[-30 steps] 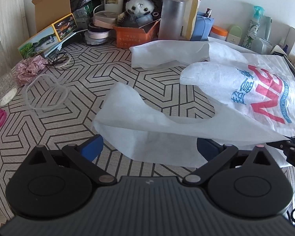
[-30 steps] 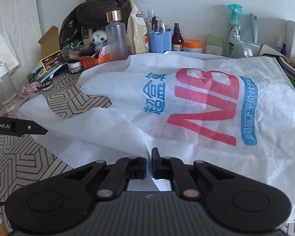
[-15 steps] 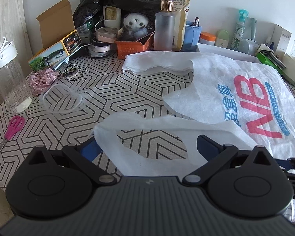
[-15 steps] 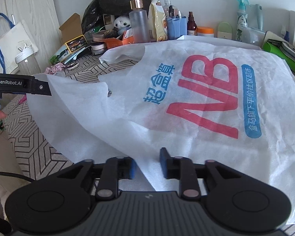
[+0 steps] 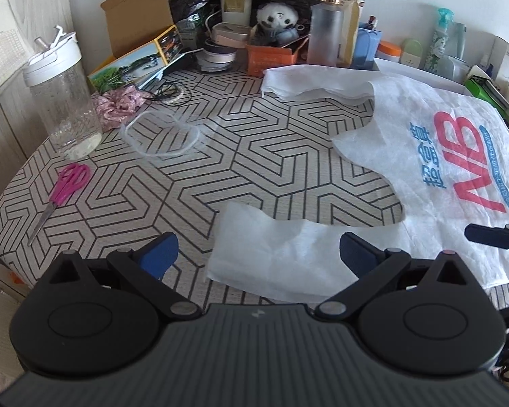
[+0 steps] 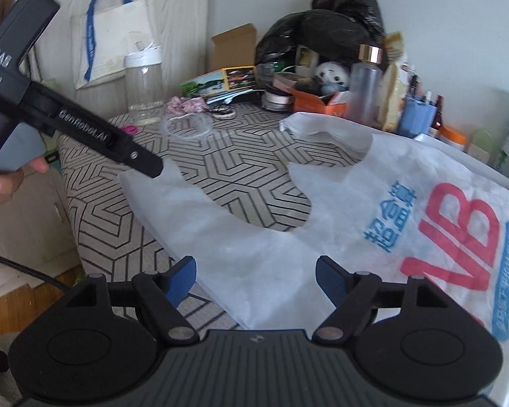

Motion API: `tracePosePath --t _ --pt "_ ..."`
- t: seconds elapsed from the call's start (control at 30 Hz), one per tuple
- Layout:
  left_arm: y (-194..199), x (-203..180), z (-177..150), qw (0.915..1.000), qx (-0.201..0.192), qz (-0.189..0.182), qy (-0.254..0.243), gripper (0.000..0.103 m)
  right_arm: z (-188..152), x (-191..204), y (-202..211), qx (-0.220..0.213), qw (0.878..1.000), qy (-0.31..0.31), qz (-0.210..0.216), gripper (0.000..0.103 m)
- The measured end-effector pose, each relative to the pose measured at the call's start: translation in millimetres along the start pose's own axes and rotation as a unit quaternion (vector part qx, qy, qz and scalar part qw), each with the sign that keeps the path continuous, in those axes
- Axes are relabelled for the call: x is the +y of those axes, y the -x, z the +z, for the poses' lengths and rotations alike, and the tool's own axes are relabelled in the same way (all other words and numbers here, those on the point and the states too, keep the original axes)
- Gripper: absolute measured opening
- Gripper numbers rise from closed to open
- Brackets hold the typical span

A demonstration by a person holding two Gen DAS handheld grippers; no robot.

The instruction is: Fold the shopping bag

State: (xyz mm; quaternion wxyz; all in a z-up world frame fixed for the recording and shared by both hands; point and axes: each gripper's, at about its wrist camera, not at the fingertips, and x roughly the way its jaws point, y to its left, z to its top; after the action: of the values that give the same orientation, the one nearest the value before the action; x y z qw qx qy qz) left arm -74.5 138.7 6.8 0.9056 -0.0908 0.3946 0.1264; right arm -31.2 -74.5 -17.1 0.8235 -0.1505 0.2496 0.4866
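At the far left, pink scissors and a clear jar sit on the patterned table. The left gripper is spread wide, holding nothing, above the near handle of the white shopping bag, which lies flat to the right. The right gripper is also spread, empty, over the bag's near edge.

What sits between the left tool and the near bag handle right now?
Nothing visible. The left tool is open, with the near handle of the shopping bag lying flat on the table directly ahead between its fingers.
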Motion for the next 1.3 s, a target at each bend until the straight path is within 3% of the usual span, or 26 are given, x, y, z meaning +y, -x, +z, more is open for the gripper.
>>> tracePosePath --t 0.2,0.33,0.47,0.53,0.6,0.63,0.67,0.73,0.77,0.87,1.03,1.1,1.17,1.3 --pt "-5.8 22.2 0.4 0.9995 0.021 -0.001 0.025 0.103 9.3 19.9 -25.0 0.024 0.999 -0.004 0.048 0.081" --pt "-7.7 34.6 -1.6 0.9987 0.024 0.020 0.039 0.103 14.9 32.4 -41.8 0.036 0.999 0.019 0.036 0.085" --pt "-22.4 44.3 -3.7 0.9967 0.047 0.034 0.056 0.103 16.4 26.0 -53.6 0.040 0.998 -0.023 0.034 0.089" --pt "-28.6 48.7 -3.8 0.9957 0.055 0.025 0.070 0.103 16.6 23.5 -55.8 0.035 0.999 -0.029 0.029 0.083" --pt "-34.8 52.5 -2.3 0.9947 0.063 0.014 0.080 0.103 18.1 20.4 -56.9 0.026 0.999 -0.034 0.022 0.054" --pt "-36.2 52.7 -1.2 0.9946 0.063 0.011 0.081 0.103 18.9 18.2 -57.7 0.019 0.999 -0.037 0.018 0.045" --pt "-37.5 52.9 -0.1 0.9945 0.064 0.008 0.083 0.103 19.2 15.5 -58.9 0.013 0.999 -0.042 0.019 0.030" --pt "-38.3 49.7 1.2 0.9947 0.061 0.001 0.083 0.103 19.0 4.1 -60.6 0.005 0.997 -0.074 0.019 0.013" --pt "-37.8 48.3 2.0 0.9948 0.059 -0.004 0.083 0.103 19.5 -4.0 -60.6 0.005 0.995 -0.100 0.026 0.009" --pt "-35.1 43.2 5.7 0.9951 0.051 -0.017 0.083 0.103 18.3 -34.5 -56.0 -0.008 0.978 -0.197 0.072 0.007" --pt "-22.1 25.9 20.7 0.9982 0.016 -0.031 0.049 0.103 11.4 -68.2 -21.5 -0.075 0.950 -0.286 0.106 0.007" --pt "-22.8 21.4 34.3 0.9968 0.016 -0.076 0.021 0.103 7.4 -77.0 -6.5 -0.095 0.940 -0.305 0.118 0.007" --pt "-27.5 19.7 52.6 0.9908 0.021 -0.132 0.021 0.103 4.6 -81.0 8.9 -0.109 0.939 -0.307 0.110 0.007" --pt "-39.2 -4.3 98.2 0.9856 0.015 -0.168 -0.015 0.103 -8.3 -87.8 36.1 -0.122 0.939 -0.309 0.090 0.007"
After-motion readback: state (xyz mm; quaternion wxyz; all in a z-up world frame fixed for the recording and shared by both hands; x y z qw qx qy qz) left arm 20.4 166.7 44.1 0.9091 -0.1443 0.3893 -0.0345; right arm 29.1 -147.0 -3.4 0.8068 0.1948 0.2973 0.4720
